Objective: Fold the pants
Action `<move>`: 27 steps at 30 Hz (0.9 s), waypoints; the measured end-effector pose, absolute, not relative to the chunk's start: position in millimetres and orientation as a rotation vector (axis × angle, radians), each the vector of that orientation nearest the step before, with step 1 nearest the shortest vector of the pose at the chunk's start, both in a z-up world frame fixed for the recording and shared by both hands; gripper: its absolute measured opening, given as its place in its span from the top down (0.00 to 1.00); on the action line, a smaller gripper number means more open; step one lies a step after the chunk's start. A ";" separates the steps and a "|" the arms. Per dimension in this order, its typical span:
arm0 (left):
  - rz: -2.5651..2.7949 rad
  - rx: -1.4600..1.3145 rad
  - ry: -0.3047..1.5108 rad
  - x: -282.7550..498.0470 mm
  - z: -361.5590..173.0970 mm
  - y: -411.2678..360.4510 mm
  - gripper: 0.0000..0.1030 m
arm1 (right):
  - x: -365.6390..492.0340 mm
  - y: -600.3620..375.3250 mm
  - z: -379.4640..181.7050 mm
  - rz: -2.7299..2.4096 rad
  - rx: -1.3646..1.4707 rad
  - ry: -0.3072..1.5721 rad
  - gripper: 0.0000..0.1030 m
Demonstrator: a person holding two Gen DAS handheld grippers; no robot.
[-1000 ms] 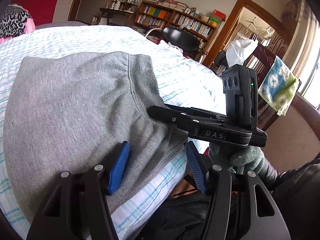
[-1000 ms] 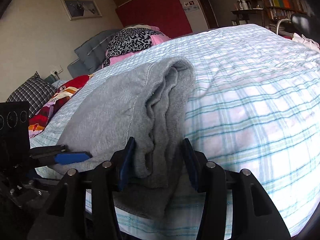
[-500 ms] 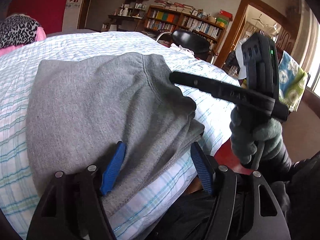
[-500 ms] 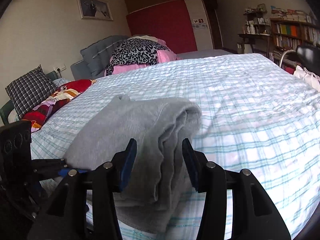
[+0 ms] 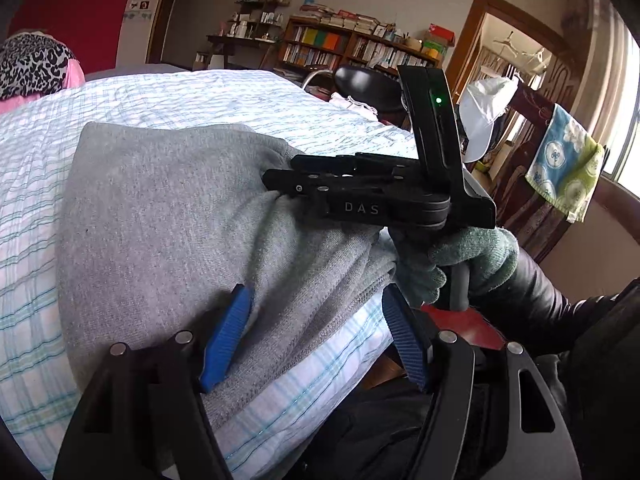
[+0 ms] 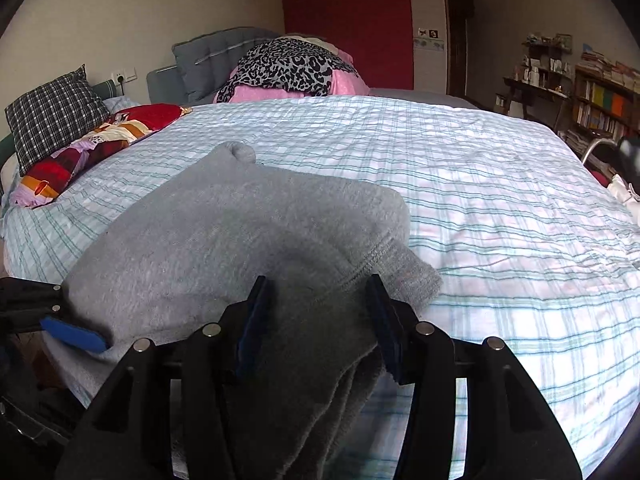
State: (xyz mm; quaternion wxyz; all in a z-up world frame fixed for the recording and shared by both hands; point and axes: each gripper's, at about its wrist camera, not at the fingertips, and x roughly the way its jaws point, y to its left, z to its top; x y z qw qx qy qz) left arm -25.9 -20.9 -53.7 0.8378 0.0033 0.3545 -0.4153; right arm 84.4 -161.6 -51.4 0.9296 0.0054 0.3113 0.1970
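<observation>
Folded grey pants (image 5: 160,220) lie near the bed's front edge, also seen in the right wrist view as grey pants (image 6: 240,232). My left gripper (image 5: 314,336) is open and straddles their near corner: one blue pad (image 5: 224,336) lies on the cloth, the other hangs off the bed. Its pad (image 6: 72,334) shows at the lower left of the right wrist view. My right gripper (image 6: 320,316) has a thick bunch of the pants' right edge between its pads, which still touch the cloth as the jaws begin opening. From the side, the right gripper (image 5: 280,182) lies level over that edge.
The bed (image 6: 480,200) has a pale checked cover. Pillows (image 6: 56,116) and a leopard-print cloth (image 6: 288,64) lie at its head. A gloved hand (image 5: 472,252) holds the right gripper. A black chair (image 5: 364,84), bookshelves (image 5: 340,44) and a hanging towel (image 5: 564,168) stand beyond.
The right gripper rolled from on edge to level and shifted along the pants' right edge. The fold it held upright now lies flatter. The left jaws widened a little.
</observation>
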 end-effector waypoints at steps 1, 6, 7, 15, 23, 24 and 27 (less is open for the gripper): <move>-0.883 0.010 0.750 -25.4 -53.7 -22.3 0.34 | 83.8 -163.2 -53.1 0.402 0.019 0.633 0.50; -0.876 0.023 0.750 -21.9 -52.1 -29.2 0.31 | 73.3 -155.8 -42.7 0.388 -0.002 0.597 0.49; -0.873 0.019 0.750 -22.0 -51.5 -28.9 0.31 | 67.1 -155.9 -37.3 0.411 0.016 0.582 0.49; -0.875 0.009 0.758 -20.0 -50.2 -27.0 0.31 | 21.2 -147.8 -59.1 0.449 -0.146 0.576 0.48; -0.877 0.019 0.769 -23.2 -48.5 -7.7 0.31 | 21.5 -176.2 -85.3 0.490 0.046 0.607 0.32; -0.872 0.018 0.768 -23.9 -46.9 -5.0 0.31 | 21.8 -176.9 -85.0 0.491 0.052 0.607 0.32; -0.853 -0.009 0.764 -21.2 -42.6 7.9 0.31 | 22.9 -178.6 -81.5 0.486 0.078 0.621 0.32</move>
